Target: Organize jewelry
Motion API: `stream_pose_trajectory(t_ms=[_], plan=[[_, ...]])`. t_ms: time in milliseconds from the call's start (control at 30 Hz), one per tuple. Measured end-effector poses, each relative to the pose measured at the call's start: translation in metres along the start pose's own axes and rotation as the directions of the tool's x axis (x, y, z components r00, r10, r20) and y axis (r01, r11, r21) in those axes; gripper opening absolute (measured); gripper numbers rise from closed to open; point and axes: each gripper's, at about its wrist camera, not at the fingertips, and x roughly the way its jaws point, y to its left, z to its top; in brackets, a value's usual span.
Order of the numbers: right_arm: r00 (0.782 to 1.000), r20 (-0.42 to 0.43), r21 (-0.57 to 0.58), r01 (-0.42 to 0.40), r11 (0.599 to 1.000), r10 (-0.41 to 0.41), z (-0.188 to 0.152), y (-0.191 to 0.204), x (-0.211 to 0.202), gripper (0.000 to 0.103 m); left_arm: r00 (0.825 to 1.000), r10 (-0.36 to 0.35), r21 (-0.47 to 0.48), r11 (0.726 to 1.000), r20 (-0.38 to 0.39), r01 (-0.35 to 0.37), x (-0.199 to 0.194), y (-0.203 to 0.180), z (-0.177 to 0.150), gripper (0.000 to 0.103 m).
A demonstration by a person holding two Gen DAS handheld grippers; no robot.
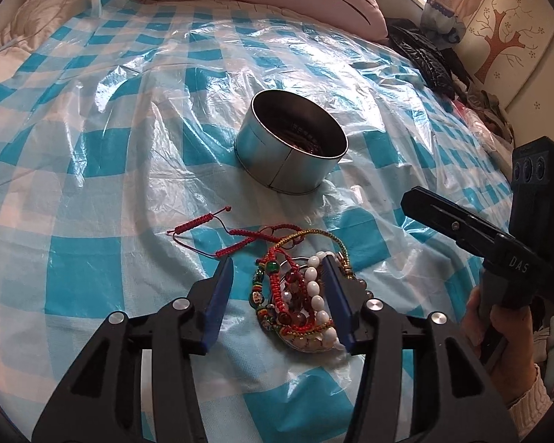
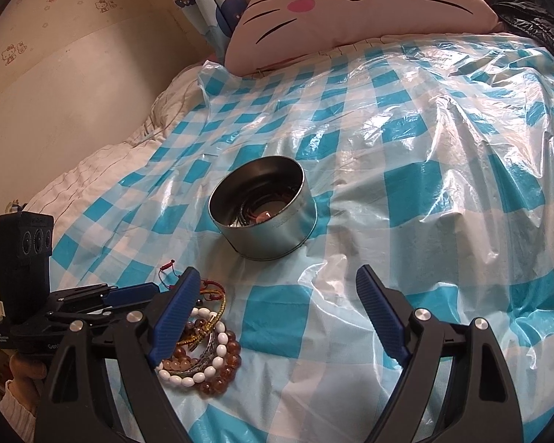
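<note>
there, "das" on the right claw (image 1: 417, 203)

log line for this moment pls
left gripper: open over bracelet pile | right gripper: open, empty | tin: upright, beyond pile

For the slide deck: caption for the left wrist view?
Left tool open over a bracelet pile on the checked sheet, round tin beyond.

Left gripper (image 1: 279, 269) partly open, angled down; right gripper (image 2: 277, 280) wide open.
</note>
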Motion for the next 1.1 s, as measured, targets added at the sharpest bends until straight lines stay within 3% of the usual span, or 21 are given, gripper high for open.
stream_pose_trajectory(t_ms=[33,67,167,367,500,667,733,767,867,1033,1100], plan=[[1.000,-0.001,-0.010,-0.005,1.000,0.005,0.000,0.002,0.001,0.083,1.000,-0.001,0.006,1.000,-0.014,0.001,0.003,-0.001,-0.001,0.011],[1.000,-0.004,-0.024,-0.011,1.000,0.011,0.001,0.005,0.003,0.083,1.000,0.004,0.015,1.000,-0.019,-0.003,0.004,-0.003,-0.004,0.006],[0.999,-0.029,-0.081,-0.032,0.996,0.030,0.002,0.017,0.012,0.083,0.999,0.013,0.014,1.000,0.040,-0.014,-0.012,-0.003,-0.011,0.006],[0.992,-0.103,-0.254,-0.095,0.963,0.071,0.002,0.062,0.038,0.083,0.985,0.002,-0.080,0.997,0.171,0.012,-0.072,0.030,-0.014,0.006],[0.979,-0.185,-0.373,-0.148,0.916,0.083,0.005,0.099,0.066,0.083,0.977,0.038,-0.115,0.993,0.208,-0.014,-0.098,0.050,-0.013,0.006],[0.949,-0.301,-0.416,-0.219,0.883,0.093,0.000,0.121,0.103,0.082,0.973,0.049,-0.145,0.989,0.224,-0.017,-0.108,0.064,-0.013,0.006],[0.935,-0.339,-0.387,-0.241,0.890,0.106,-0.004,0.118,0.111,0.052,0.974,0.045,-0.151,0.988,0.224,-0.011,-0.107,0.066,-0.014,0.006],[0.926,-0.350,-0.353,-0.267,0.897,0.139,-0.004,0.114,0.112,0.030,0.974,0.043,-0.154,0.988,0.223,-0.008,-0.106,0.067,-0.015,0.006],[0.928,-0.319,-0.294,-0.288,0.911,0.191,-0.001,0.102,0.101,0.007,0.975,0.030,-0.161,0.987,0.220,0.006,-0.100,0.067,-0.016,0.006],[0.930,-0.203,-0.119,-0.333,0.935,0.306,0.013,0.073,0.070,0.006,0.976,0.013,-0.153,0.988,0.218,0.020,-0.094,0.059,-0.015,0.006],[0.940,-0.159,-0.093,-0.318,0.944,0.301,0.016,0.065,0.060,0.006,0.976,0.011,-0.147,0.989,0.217,0.021,-0.092,0.055,-0.014,0.006]])
